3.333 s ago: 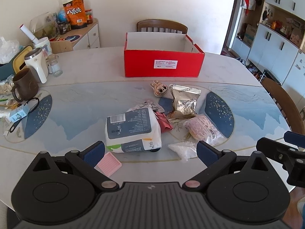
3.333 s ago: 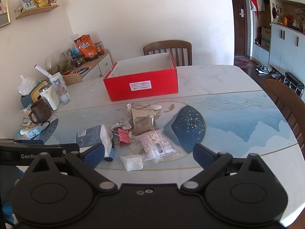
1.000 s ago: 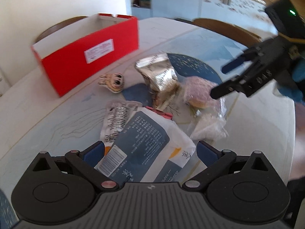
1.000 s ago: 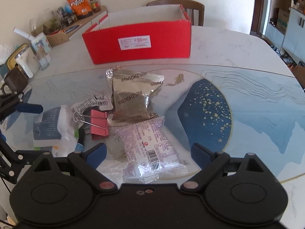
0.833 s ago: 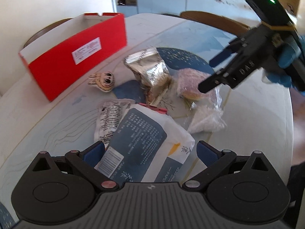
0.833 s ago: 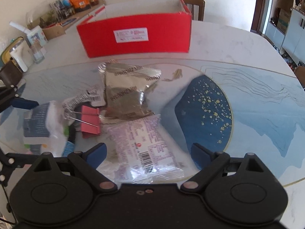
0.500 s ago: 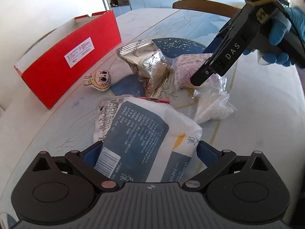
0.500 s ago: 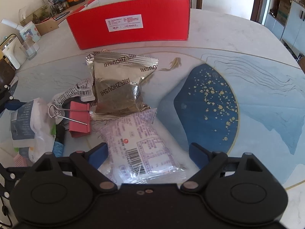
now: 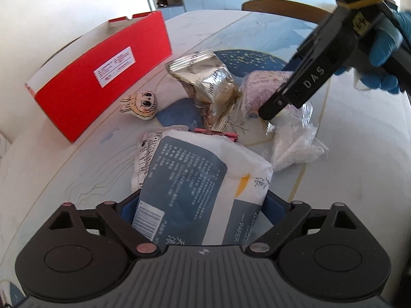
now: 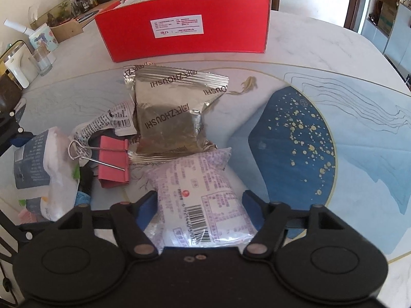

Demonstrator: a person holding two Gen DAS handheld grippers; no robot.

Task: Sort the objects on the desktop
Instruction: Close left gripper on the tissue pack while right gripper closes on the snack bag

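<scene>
A white and grey-blue tissue pack [image 9: 190, 179] lies between the pads of my left gripper [image 9: 200, 205]. Its jaws are closing and stand close to the pack's sides without squeezing it. A pink snack packet [image 10: 200, 195] sits between the pads of my right gripper [image 10: 199, 202]. Those jaws are also closing, and the pads touch the packet's sides. Beyond it lie a silver foil packet [image 10: 172, 118] and a pink binder clip [image 10: 113, 159]. The open red box [image 10: 185, 33] stands at the far side. In the left wrist view, the right gripper's finger [image 9: 267, 113] comes down on the pink packet [image 9: 259, 89].
A small plush toy [image 9: 142, 104] lies near the red box [image 9: 102, 77]. A clear plastic bag [image 9: 292, 146] and a barcode wrapper [image 10: 108, 123] lie in the pile. A glass [image 10: 42, 61] and a white jug [image 10: 15, 71] stand at far left. A blue-gloved hand [image 9: 385, 51] holds the right gripper.
The right gripper's pads have narrowed onto the pink packet as it sank closer. The left gripper's pads have drawn in slightly beside the tissue pack.
</scene>
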